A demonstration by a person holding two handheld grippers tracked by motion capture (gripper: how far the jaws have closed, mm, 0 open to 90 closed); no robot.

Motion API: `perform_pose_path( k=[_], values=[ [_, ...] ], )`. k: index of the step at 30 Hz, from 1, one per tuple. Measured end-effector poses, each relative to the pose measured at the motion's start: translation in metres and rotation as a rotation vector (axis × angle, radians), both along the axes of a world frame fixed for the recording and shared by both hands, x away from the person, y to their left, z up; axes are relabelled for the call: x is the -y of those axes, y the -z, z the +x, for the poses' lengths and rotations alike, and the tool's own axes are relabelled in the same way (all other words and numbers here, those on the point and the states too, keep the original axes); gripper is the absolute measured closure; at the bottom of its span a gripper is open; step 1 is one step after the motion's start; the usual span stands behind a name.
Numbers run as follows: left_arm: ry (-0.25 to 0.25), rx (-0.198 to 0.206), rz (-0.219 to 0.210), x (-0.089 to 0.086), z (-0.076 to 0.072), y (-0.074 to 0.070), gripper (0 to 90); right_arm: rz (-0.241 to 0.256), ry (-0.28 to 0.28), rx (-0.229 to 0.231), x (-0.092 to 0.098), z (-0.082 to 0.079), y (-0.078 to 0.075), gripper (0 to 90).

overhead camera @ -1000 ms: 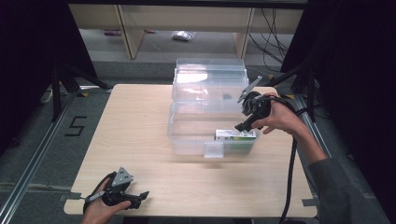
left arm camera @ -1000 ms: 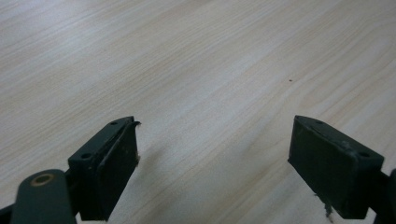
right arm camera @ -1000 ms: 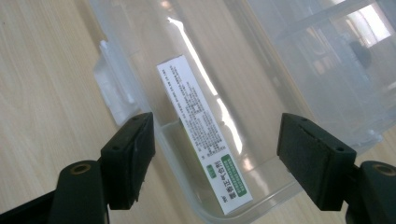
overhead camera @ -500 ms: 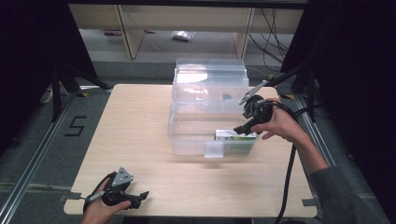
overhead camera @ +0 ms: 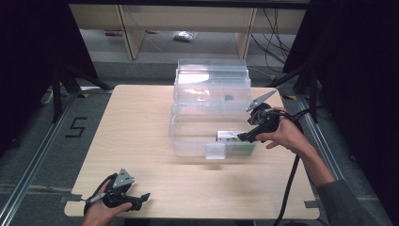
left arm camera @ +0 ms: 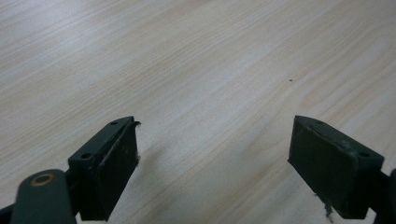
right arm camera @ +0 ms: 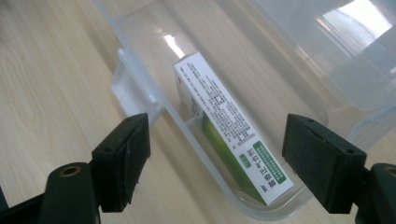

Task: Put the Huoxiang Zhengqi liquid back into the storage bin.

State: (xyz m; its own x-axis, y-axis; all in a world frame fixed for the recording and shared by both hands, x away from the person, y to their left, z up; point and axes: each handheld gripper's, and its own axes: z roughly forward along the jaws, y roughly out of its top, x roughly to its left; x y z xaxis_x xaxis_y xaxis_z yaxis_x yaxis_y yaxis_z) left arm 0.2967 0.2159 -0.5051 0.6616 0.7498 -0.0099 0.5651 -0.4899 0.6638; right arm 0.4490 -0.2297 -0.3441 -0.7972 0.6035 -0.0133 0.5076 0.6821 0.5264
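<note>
I note the right hand-held gripper (overhead camera: pixel 243 137) hovering jaws wide over the clear plastic storage box (overhead camera: pixel 197 136), empty. The white-and-green printed carton (right arm camera: pixel 229 135) lies flat inside against its front wall. The left hand-held gripper (overhead camera: pixel 143 197) rests wide on the pale wooden counter (overhead camera: pixel 141 117).

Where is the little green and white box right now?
The green and white box lies inside the clear plastic bin, along its front wall near the right corner. In the high view it is just left of the open right gripper.
</note>
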Motion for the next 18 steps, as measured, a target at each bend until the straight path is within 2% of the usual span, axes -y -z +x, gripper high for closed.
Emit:
perform_pose_path(
  k=[6,9,11,13,14,15,18],
  values=[
    [0.000,0.001,0.001,0.000,0.000,0.000,15.1,0.026,-0.007,0.009,0.001,-0.008,0.005,22.2],
    [0.000,0.002,0.001,0.000,0.000,0.000,15.1,0.040,-0.019,0.039,0.000,-0.013,0.007,20.6],
    [0.001,0.001,0.001,0.000,0.000,0.000,15.1,0.056,-0.017,0.039,-0.001,-0.015,0.009,19.3],
    [-0.002,0.000,-0.001,0.000,0.000,0.000,15.1,0.047,-0.021,0.035,-0.001,-0.016,0.009,19.3],
    [-0.002,0.001,-0.001,0.000,0.000,0.000,15.1,0.066,0.018,0.017,-0.004,-0.020,0.011,18.4],
    [0.000,0.002,0.001,0.000,0.000,0.000,15.1,0.063,-0.014,0.023,-0.002,-0.021,0.013,17.5],
    [0.001,0.003,0.001,0.000,0.000,0.000,15.1,0.073,-0.018,0.033,-0.003,-0.024,0.017,16.7]
  ],
)
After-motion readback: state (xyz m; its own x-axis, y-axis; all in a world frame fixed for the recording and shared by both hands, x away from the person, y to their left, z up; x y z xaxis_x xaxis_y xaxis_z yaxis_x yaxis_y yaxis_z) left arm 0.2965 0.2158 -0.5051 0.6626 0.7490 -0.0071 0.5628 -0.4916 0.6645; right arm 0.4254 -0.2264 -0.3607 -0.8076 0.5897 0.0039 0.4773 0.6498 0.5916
